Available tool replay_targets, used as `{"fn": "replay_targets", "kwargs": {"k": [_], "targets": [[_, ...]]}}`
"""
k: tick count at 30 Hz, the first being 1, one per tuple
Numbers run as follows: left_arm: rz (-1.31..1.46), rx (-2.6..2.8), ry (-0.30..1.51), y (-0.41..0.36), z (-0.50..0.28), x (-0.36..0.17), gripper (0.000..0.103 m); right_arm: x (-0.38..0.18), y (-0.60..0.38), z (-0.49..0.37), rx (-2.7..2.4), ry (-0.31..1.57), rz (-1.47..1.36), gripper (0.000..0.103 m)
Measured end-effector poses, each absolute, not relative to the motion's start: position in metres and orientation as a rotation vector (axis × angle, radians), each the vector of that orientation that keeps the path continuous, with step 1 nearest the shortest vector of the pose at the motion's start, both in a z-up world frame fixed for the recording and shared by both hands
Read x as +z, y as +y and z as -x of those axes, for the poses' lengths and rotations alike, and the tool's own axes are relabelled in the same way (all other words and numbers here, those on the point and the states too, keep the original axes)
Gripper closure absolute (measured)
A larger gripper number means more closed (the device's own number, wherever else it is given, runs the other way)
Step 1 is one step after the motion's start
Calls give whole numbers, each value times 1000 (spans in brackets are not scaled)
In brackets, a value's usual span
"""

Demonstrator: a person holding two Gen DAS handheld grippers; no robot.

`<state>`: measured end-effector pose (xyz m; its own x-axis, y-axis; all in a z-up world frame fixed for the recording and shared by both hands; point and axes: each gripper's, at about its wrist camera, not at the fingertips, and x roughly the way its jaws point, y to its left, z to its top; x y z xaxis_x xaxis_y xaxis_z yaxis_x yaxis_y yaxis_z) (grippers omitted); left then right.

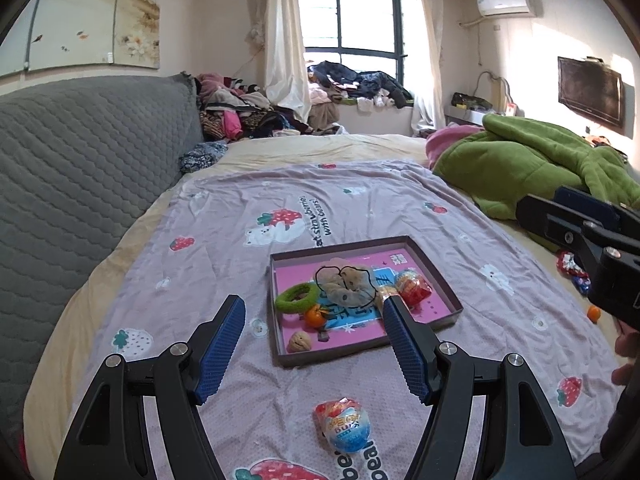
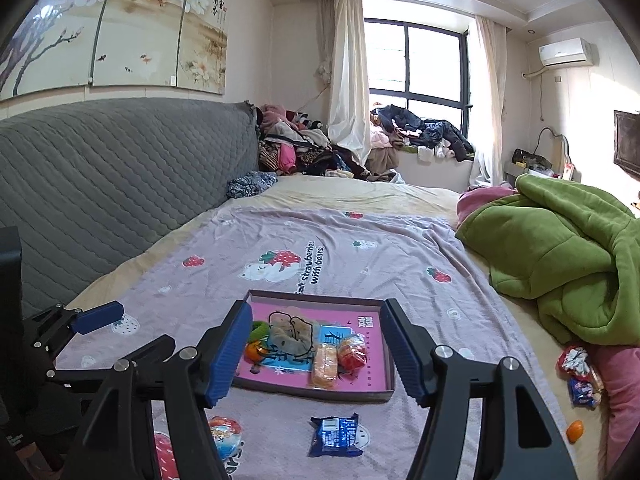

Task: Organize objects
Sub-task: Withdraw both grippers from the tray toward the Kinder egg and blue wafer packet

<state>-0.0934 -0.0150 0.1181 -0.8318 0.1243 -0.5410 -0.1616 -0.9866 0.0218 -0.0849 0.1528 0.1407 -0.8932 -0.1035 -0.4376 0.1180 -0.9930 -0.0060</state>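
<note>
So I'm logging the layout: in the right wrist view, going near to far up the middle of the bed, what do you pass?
Blue snack packet → shallow tray → orange wafer packet → beige hair scrunchie → bear-and-strawberry print → window.

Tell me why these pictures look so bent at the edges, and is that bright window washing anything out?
Left wrist view: a fisheye lens bows the headboard and leaves black corners; the window is blown out white, and sun glare bleaches the wall near the TV. Right wrist view: the same curving, the window again overexposed, while the tray and its contents stay sharp and evenly lit.
</note>
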Motion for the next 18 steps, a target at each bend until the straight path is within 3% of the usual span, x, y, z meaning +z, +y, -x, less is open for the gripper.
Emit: {"fn": "replay_targets", "kwargs": {"k": [18], "targets": [[966,2889,76,-14,100,65,30,73,189,92,-2926,-98,-786,37]]}}
